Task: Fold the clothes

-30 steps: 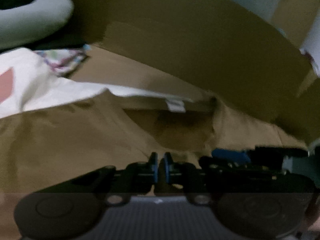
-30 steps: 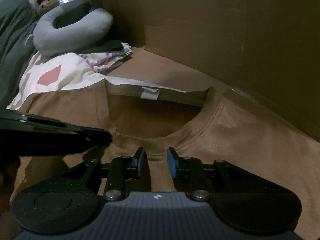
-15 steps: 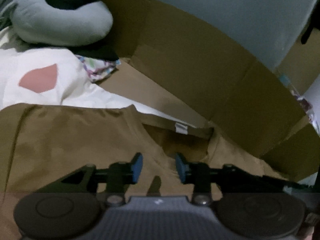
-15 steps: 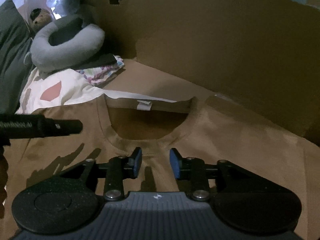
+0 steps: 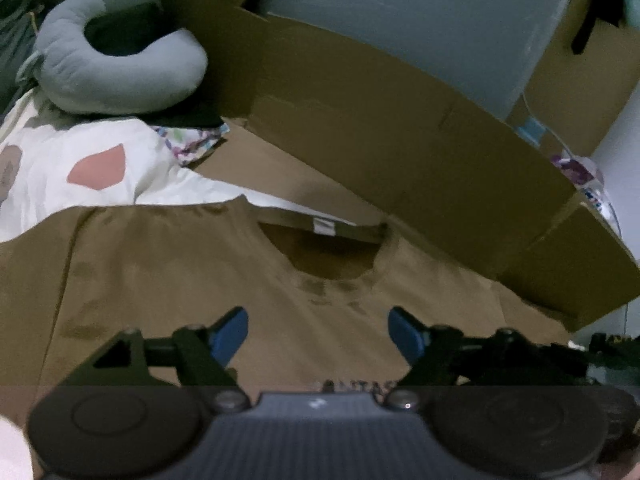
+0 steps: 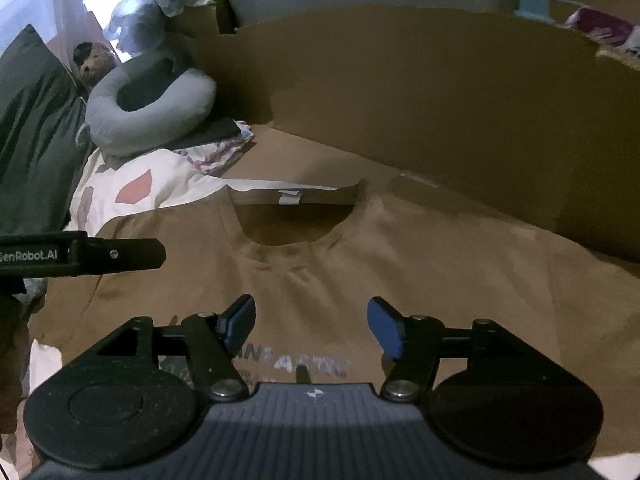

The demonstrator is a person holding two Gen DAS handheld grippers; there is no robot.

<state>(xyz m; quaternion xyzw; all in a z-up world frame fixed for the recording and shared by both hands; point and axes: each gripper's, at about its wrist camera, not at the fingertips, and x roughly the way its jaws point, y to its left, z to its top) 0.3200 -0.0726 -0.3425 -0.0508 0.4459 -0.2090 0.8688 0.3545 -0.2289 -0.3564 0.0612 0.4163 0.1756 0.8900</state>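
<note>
The brown T-shirt (image 6: 400, 264) lies flat and face up on the bed, its round neckline (image 6: 292, 224) with the white label toward the far side and the printed text on the chest near the cameras. Its far shoulder edge lies against a wall of brown cardboard (image 6: 440, 92); to the far left are a white bedsheet with pink shapes (image 6: 132, 188) and a grey neck pillow (image 6: 148, 104).

Both grippers hang above the chest of the shirt and point down at it. The left gripper (image 5: 318, 330) has its jaws opening, already wide, and nothing is between them. The right gripper (image 6: 311, 322) also has its jaws opening with nothing in them; the cloth under them is free.

In my judgement the spreading step is finished and the folding itself is not yet begun, because both sleeves and the body lie unfolded. The next move probably calls for each gripper to go to one side of the shirt, take a shoulder or a sleeve edge, and bring it toward the middle without dragging the rest of the cloth.
</note>
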